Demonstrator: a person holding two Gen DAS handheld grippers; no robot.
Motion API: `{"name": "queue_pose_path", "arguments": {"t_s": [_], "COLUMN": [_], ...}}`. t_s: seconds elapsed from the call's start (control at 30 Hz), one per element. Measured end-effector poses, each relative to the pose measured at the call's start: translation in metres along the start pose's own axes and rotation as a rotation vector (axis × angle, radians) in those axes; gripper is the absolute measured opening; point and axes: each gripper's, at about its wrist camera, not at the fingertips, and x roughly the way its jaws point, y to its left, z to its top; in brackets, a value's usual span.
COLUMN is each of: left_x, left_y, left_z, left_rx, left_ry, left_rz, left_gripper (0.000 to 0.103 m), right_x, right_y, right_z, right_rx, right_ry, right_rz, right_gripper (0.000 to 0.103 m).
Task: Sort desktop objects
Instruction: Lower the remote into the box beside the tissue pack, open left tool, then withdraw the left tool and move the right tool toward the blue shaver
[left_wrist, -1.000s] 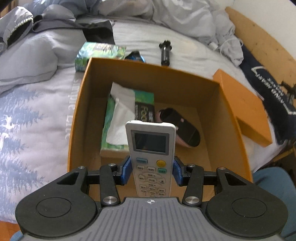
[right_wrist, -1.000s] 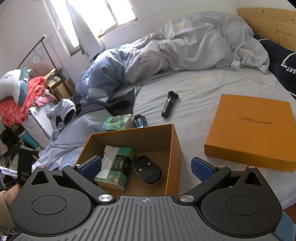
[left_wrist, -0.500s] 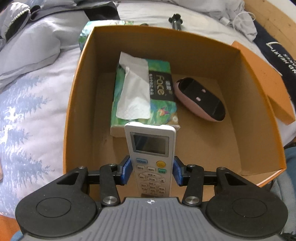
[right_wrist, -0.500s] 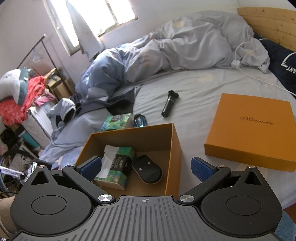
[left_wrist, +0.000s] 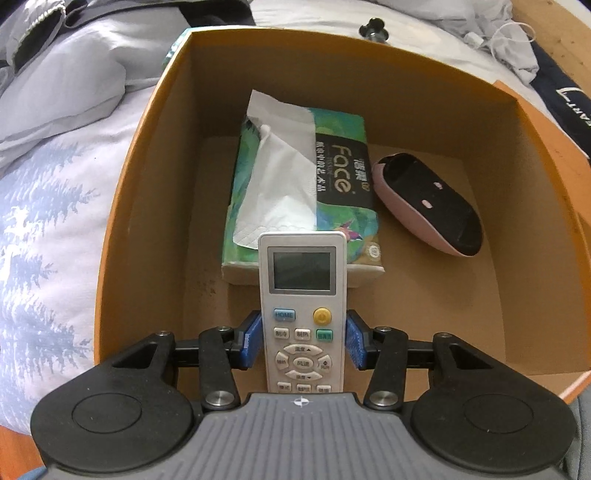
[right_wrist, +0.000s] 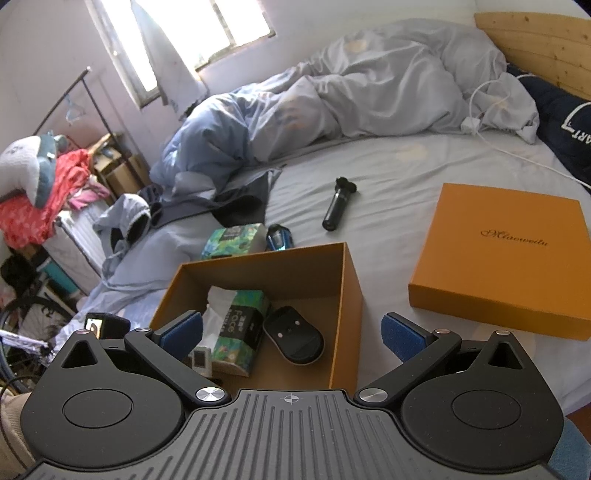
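Evidently the left gripper clamped the remote control over the box — released early, it might strike the tissue pack; the right gripper gaped wide.

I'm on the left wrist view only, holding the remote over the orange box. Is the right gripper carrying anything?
Observer: No. The right gripper is open and empty, hovering at the near side of the orange box.
Operator: What's waiting on the bed behind the box?
Observer: A second tissue pack lies just past the far wall, with a small blue object beside it.
Operator: And where's the lid?
Observer: The orange lid lies flat on the sheet to the box's right, lettered side up, apart from the box.
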Motion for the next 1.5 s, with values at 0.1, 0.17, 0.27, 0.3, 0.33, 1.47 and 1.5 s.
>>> {"name": "queue_pose_path", "arguments": {"t_s": [0.1, 0.17, 0.27, 0.3, 0.33, 1.47, 1.5], "left_x": [0.000, 0.000, -0.001, -0.001, -0.002, -0.196, -0.197], "left_y": [-0.001, -0.002, -0.001, -0.001, -0.002, -0.008, -0.009], "left_z": [0.001, 0.002, 0.002, 0.002, 0.002, -0.021, -0.024], "left_rx": [0.011, 0.017, 0.010, 0.011, 0.013, -0.179, -0.161], "left_ry": [0.003, 0.006, 0.015, 0.017, 0.019, -0.736, -0.758], "left_rz": [0.017, 0.026, 0.026, 0.027, 0.029, -0.174, -0.174], "left_gripper": [0.056, 0.058, 0.063, 0.065, 0.066, 0.092, 0.092], "right_x": [0.000, 0.000, 0.000, 0.001, 0.001, -0.009, -0.009], "right_y": [0.000, -0.001, -0.001, -0.001, -0.002, 0.012, 0.012], "right_z": [0.001, 0.001, 0.001, 0.002, 0.002, -0.006, -0.006], "right_rx": [-0.002, -0.003, -0.005, -0.006, -0.006, -0.073, -0.077], "right_ry": [-0.001, -0.001, -0.002, -0.002, -0.003, -0.027, -0.028], "right_rz": [-0.002, -0.004, -0.006, -0.007, -0.008, -0.028, -0.029], "right_gripper": [0.103, 0.103, 0.103, 0.103, 0.103, 0.103, 0.103]}}
